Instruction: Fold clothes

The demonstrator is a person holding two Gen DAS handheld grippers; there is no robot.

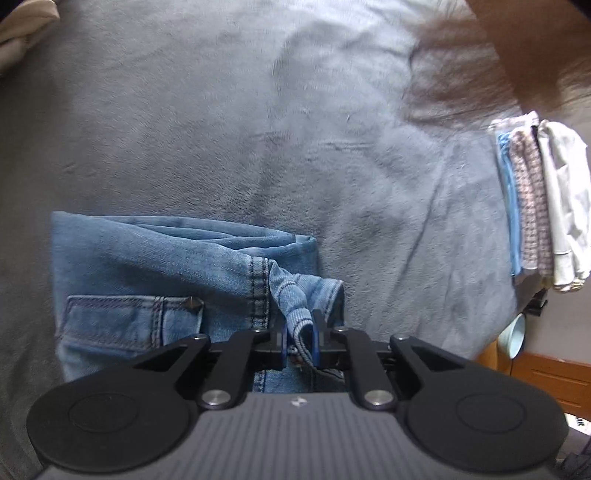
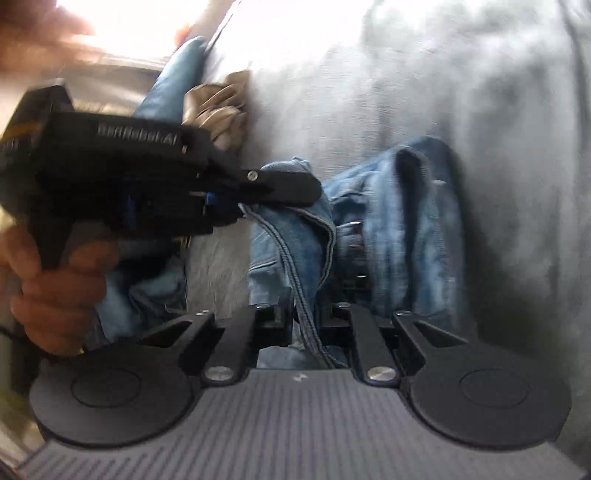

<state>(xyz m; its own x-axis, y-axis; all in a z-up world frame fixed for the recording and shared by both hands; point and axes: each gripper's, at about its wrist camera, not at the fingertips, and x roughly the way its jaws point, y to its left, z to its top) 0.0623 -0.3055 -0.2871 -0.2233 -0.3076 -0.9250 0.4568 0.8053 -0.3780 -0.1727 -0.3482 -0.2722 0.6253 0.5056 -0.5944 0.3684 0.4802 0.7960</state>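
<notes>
A grey blanket [image 1: 258, 122] covers the whole work surface and carries everything else. On it lie the blue jeans [image 1: 147, 280], folded into a compact bundle. In the left wrist view the bundle's long axis runs across the picture, with a smooth folded edge along the far side, a back pocket [image 1: 122, 321] with a dark rivet facing up at the near left, and the stitched hem end pointing right, toward the gripper. In the blurred right wrist view the denim stretches from the right gripper away toward the left one, and a further stretch of denim hangs past the blanket's edge at upper left.

A stack of folded clothes [image 1: 535, 206] in blue, checked and white cloth stands at the blanket's right edge, well apart from the jeans. A beige garment [image 1: 22, 33] lies crumpled at the far left corner.

The left gripper [image 1: 301, 338], gripped by a hand [image 2: 55, 295] in the right wrist view, has its jaws drawn together and clamped on a stitched hem fold of the jeans. The right gripper [image 2: 306, 317] is likewise closed, its pads pinching a seamed edge of denim that runs up between them.
</notes>
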